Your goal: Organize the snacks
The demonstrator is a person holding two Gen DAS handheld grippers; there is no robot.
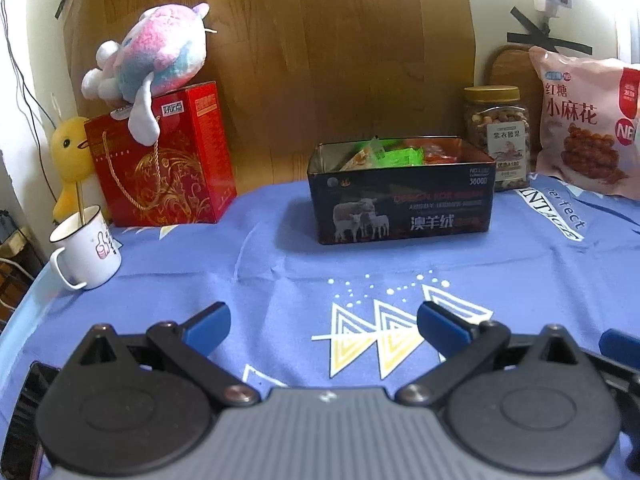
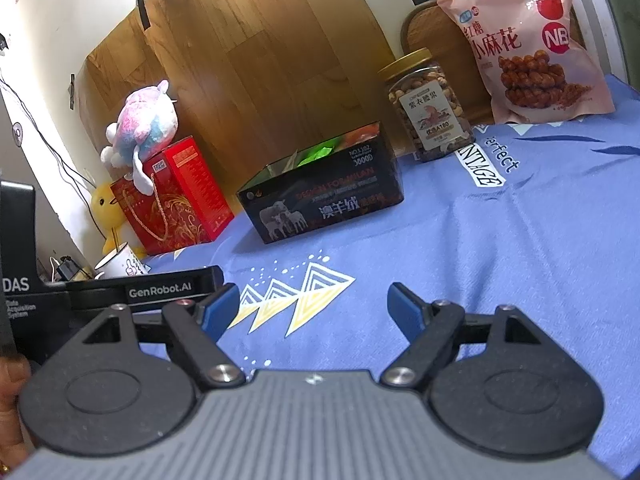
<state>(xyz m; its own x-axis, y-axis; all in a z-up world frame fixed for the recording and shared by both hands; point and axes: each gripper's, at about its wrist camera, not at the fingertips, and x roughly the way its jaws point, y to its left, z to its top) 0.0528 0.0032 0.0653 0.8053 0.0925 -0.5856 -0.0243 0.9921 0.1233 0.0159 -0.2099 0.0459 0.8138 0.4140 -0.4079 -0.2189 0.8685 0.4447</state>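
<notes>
A dark tin box (image 1: 402, 204) (image 2: 324, 196) with sheep printed on its side stands on the blue cloth, with green and orange snack packets (image 1: 394, 154) inside. Behind it to the right are a jar of nuts (image 1: 498, 136) (image 2: 426, 104) and a pink bag of twisted snacks (image 1: 588, 120) (image 2: 528, 44). My left gripper (image 1: 324, 326) hovers open over the cloth in front of the box, nothing between its blue pads. My right gripper (image 2: 314, 306) is also open and empty, nearer the right of the box. The left gripper's body (image 2: 132, 288) shows beside it.
A red gift box (image 1: 160, 160) (image 2: 172, 196) with a plush toy (image 1: 152, 64) on top stands at the left, beside a yellow duck toy (image 1: 70, 160) and a white mug (image 1: 86, 252). A wooden panel (image 1: 320, 48) leans on the wall behind. The blue cloth (image 1: 280, 280) is bare near the grippers.
</notes>
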